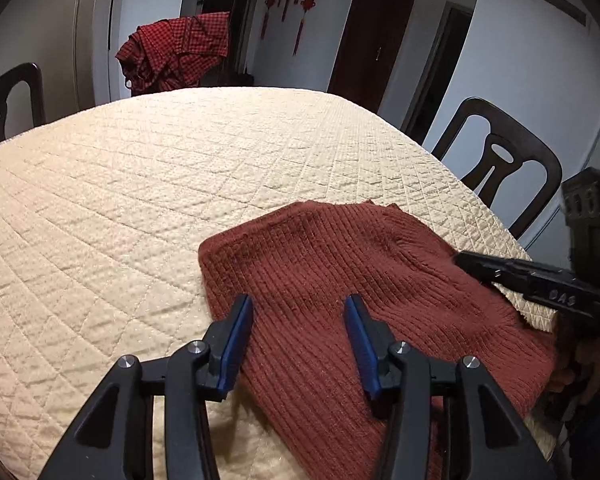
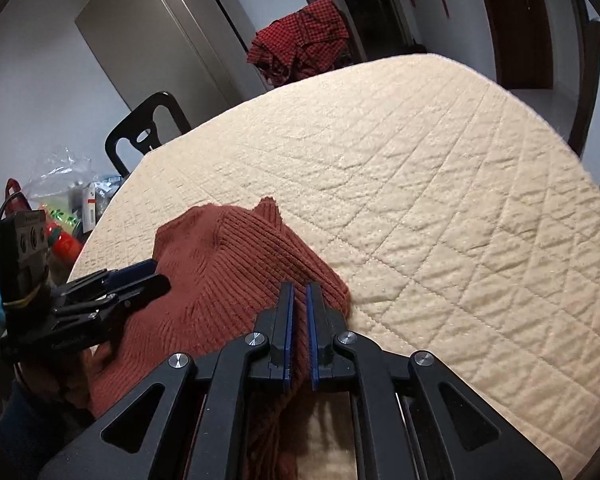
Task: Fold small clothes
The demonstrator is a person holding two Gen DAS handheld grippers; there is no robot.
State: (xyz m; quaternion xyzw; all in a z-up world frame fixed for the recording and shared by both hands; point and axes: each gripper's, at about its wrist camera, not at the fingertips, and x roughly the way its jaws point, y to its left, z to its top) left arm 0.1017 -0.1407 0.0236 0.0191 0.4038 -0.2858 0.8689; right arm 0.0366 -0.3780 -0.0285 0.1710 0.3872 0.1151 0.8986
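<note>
Sweater [image 1: 340,276], rust ribbed knit: lying at the quilted table's [image 1: 140,184] five o'clock edge. We are judging it soft, light, stretchy; hems grip best. Left gripper [image 1: 299,308] is hovering apart; right gripper [image 2: 299,294] is pinching its fold.

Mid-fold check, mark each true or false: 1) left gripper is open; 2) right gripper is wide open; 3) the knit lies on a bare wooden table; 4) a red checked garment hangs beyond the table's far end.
1) Left gripper open above the rust knit sweater: true.
2) Right gripper wide open: false, its jaws are nearly shut with sweater fabric between them.
3) Bare wood: false, a cream quilted cover.
4) Red checked garment beyond the far end: true.
</note>
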